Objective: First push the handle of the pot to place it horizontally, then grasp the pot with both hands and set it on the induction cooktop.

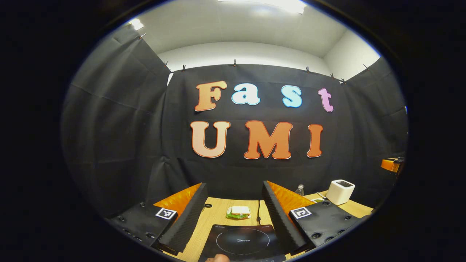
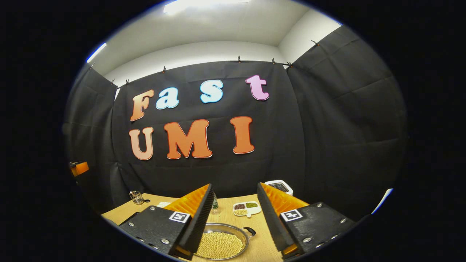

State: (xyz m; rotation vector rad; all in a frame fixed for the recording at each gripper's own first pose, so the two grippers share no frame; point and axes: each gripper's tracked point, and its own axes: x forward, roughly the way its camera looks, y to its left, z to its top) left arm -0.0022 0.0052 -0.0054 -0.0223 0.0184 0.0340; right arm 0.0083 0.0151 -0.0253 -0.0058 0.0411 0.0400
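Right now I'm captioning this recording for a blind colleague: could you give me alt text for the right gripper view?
The open right gripper hovers over a metal pot filled with yellowish beans, its dark handle pointing right, on a wooden table. Behind it lie a divided dish of beans and a white appliance, against black cloth.

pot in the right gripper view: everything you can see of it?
The pot is a shallow, round, silvery metal pan, lidless, heaped with small pale yellow beans. A short dark loop handle sticks out at its right rim. It sits flat on the wooden table, between and below the open fingers of the right tool, which do not touch it. Its left edge is hidden behind one finger.
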